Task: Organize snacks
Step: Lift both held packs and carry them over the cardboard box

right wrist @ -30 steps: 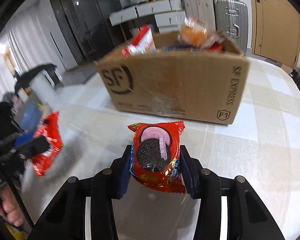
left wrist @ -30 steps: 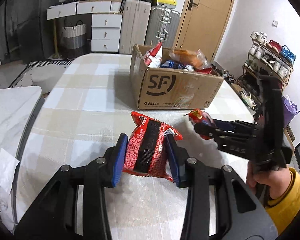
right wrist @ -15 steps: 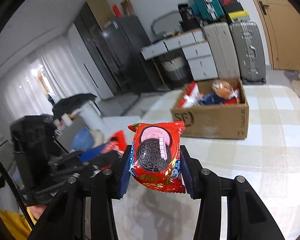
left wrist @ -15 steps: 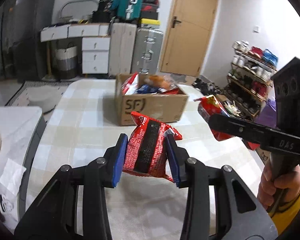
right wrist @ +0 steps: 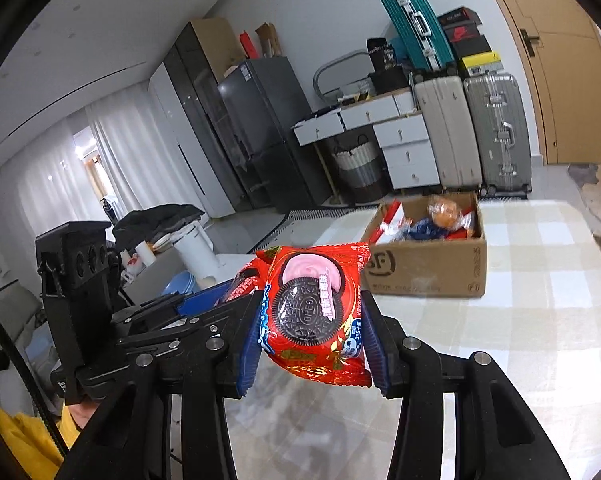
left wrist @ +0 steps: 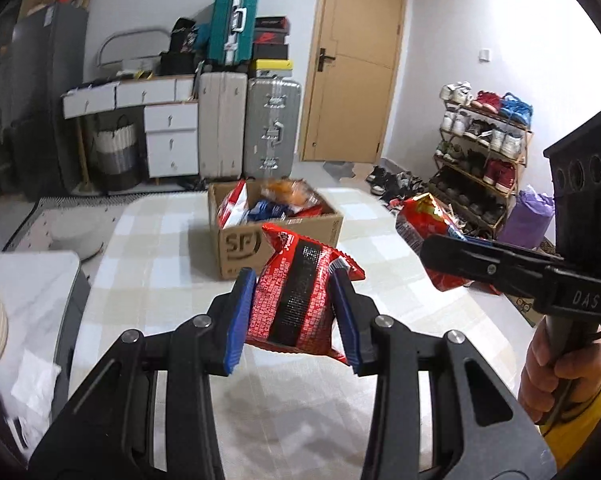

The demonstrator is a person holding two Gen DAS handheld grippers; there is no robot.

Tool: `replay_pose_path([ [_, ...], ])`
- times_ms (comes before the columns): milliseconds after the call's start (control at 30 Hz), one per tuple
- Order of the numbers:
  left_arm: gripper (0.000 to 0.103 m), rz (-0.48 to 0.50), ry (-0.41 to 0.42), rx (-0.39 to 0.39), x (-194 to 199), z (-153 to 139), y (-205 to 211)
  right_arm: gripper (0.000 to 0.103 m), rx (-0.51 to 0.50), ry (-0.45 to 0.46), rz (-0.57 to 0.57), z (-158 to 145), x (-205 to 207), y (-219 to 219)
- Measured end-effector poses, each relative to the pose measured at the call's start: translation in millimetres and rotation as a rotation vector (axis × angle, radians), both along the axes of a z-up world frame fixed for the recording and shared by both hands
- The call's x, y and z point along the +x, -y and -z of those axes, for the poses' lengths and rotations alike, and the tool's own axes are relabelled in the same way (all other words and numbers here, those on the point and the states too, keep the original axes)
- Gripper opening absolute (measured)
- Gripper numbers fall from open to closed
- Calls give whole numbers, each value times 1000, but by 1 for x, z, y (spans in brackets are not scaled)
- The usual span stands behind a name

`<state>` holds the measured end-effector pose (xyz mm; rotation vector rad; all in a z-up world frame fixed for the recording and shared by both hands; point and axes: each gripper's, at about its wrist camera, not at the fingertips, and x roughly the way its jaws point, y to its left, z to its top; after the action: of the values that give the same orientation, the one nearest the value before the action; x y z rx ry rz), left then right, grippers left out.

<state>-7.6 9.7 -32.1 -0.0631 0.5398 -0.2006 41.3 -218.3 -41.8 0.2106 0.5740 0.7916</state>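
My left tongs (left wrist: 296,312) gripped one red-black snack bag (left wrist: 298,304); only the right view showed the Oreo pack (right wrist: 314,316) clenched in right tongs (right wrist: 314,336), cardboard box (right wrist: 424,272) at two o'clock on the counter (right wrist: 540,320).

Even, soft indoor light; fisheye-warped dark corners; slight motion blur.

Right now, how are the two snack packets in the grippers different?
The left gripper's packet has a black stripe down its middle; the Oreo packet in the right gripper shows a cookie with pink cream. The striped packet looks puffier, the Oreo packet flatter. Both are red and gripped above the table.
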Motion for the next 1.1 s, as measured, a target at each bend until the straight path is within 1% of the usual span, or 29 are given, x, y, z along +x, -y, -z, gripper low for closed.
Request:
replay_pose_path([
  [100, 36, 19, 18, 17, 6, -18, 2, 45, -6, 43, 5, -19, 3, 2],
  [167, 36, 21, 19, 24, 13, -27, 3, 45, -1, 95, 24, -38, 4, 6],
  [233, 36, 30, 13, 4, 23, -39, 1, 45, -12, 145, 52, -53, 8, 10],
  [300, 36, 23, 14, 5, 34, -49, -3, 45, -15, 177, 62, -69, 16, 13],
  [433, 36, 26, 10, -32, 60, -71, -13, 45, 4, 205, 59, -101, 40, 16],
  [500, 36, 11, 10, -34, 81, -79, -18, 45, 6, 212, 64, -117, 58, 15],
  [567, 36, 10, -6, -43, 102, -84, -21, 45, 20, 207, 59, -128, 81, 14],
  [600, 36, 12, -20, -55, 118, -84, -24, 45, 23, 198, 57, -132, 93, 12],
  [667, 36, -1, -43, -53, 138, -83, -26, 45, 23, 170, 56, -137, 121, 8],
  [733, 36, 1, -67, -65, 166, -78, -28, 45, 30, 126, 47, -137, 151, 2],
  [833, 36, -9, -113, -104, 208, -63, -33, 45, 55, 33, 26, -123, 192, -6],
  [867, 36, -15, -124, -112, 224, -56, -34, 45, 64, -10, 17, -113, 207, -10],
  [900, 36, -15, -141, -120, 242, -46, -35, 45, 67, -35, 14, -106, 218, -12],
  [967, 36, -23, -171, -137, 264, -31, -35, 45, 74, -94, 5, -88, 240, -18],
  [1033, 36, -19, -202, -143, 285, -13, -35, 45, 55, -127, 12, -68, 259, -25],
  [1100, 36, -17, -231, -132, 307, 7, -32, 45, 23, -146, 21, -51, 272, -32],
])
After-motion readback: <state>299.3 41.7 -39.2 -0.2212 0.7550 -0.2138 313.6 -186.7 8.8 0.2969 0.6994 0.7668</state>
